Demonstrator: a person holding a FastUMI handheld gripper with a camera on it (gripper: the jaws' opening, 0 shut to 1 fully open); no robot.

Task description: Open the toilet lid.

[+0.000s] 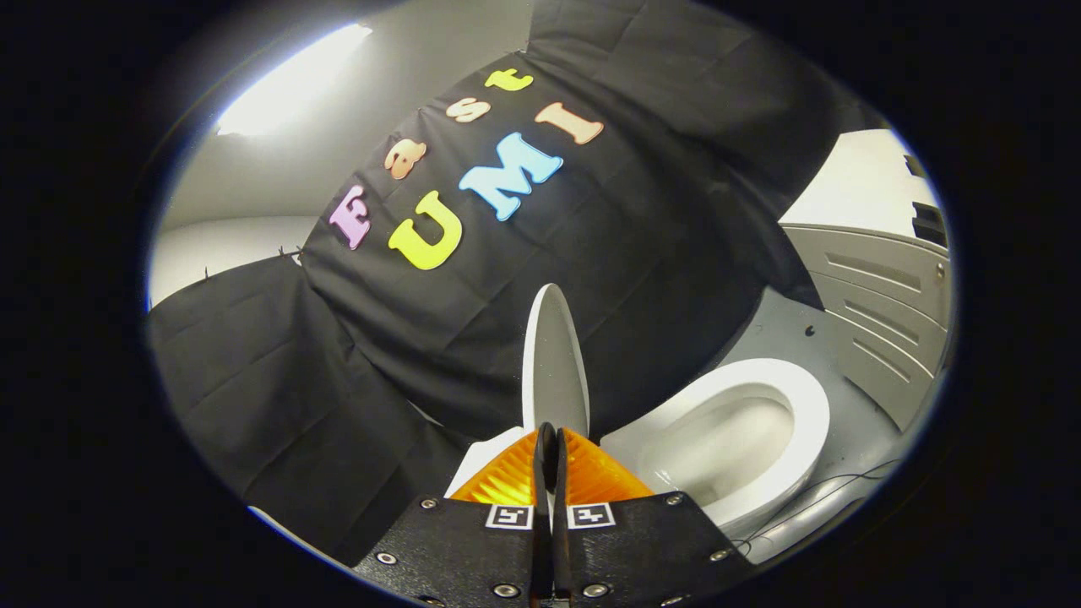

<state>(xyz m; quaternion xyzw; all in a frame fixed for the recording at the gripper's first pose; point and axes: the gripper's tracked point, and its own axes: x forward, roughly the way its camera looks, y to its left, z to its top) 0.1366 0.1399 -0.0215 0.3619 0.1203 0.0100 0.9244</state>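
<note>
The white toilet lid (553,363) stands raised, clear of the bowl, and I see it nearly edge-on just ahead of my fingertips. My gripper (550,432) is shut, its two fingers pressed together with only a hairline gap between them. The tips sit at the lid's near rim; I cannot tell whether they touch it. Beyond the fingers to the right lies the white seat ring (794,397) around the uncovered bowl (726,447). A white part of the toilet body (480,460) shows just left of the fingers.
Black cloth (380,363) hangs behind the toilet as the booth wall. A grey ribbed panel (887,312) stands past the bowl, on a grey floor (777,329). A thin cable (832,494) runs along the floor by the bowl's foot.
</note>
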